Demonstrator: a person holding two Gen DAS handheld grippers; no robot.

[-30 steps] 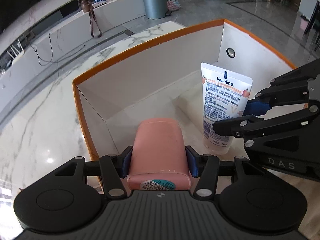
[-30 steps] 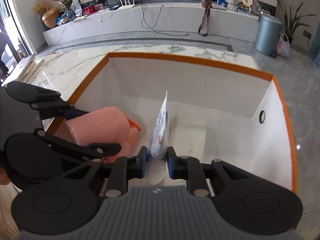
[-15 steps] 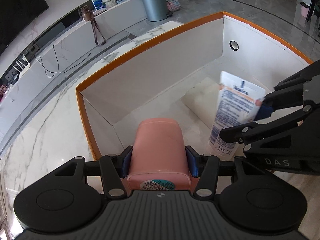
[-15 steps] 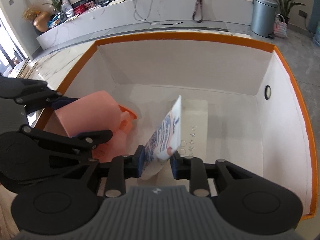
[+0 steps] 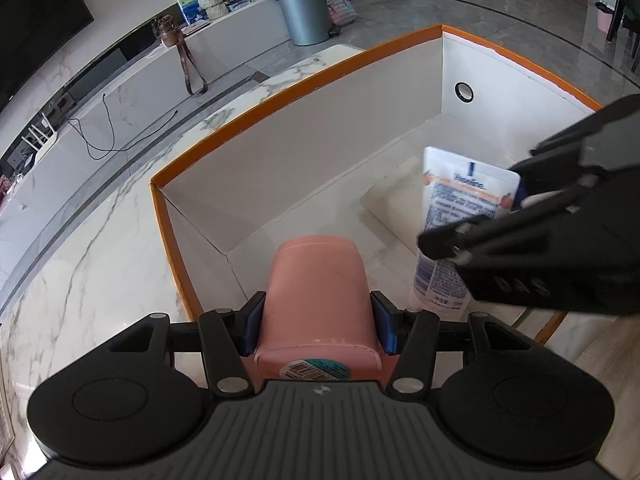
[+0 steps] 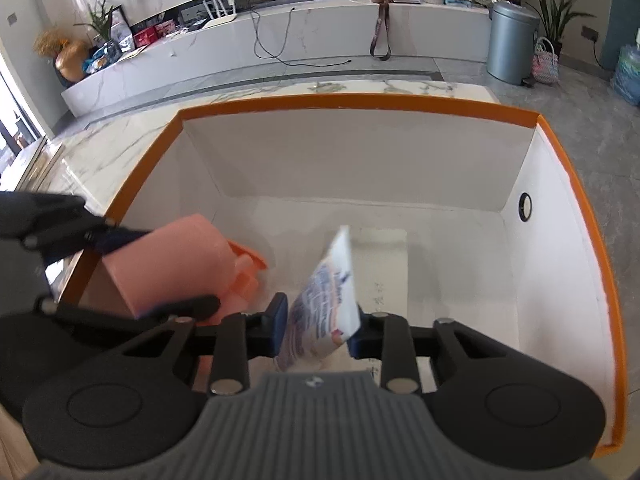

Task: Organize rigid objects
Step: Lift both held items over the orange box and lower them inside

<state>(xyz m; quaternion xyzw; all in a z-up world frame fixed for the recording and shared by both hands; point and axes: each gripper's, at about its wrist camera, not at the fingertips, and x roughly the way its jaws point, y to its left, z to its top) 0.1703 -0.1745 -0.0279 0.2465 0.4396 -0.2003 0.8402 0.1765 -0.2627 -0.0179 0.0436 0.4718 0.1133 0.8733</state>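
While both grippers tip steeply down into the open box (image 6: 568,148), the left gripper (image 5: 318,322) holds a pink bottle (image 5: 318,300), its blue pads pressed flat on the bottle's two sides and the barcode end nearest the camera. In the right wrist view that bottle hangs over the box's left wall, its orange cap pointing in toward the floor of the box. Just beside it, the right gripper (image 6: 318,326) has the white Vaseline tube (image 6: 326,304) between its pads; the jaws are closing, the tube leans to the right across the gap and looks loose rather than clamped, though blur makes contact hard to judge. From the left wrist view the tube's cap end is low, near the box's near edge, and its crimped end points toward the far right corner. Beyond the orange rim lies the marble table (image 5: 80,240), and farther off a grey bin (image 5: 304,8) on the room floor
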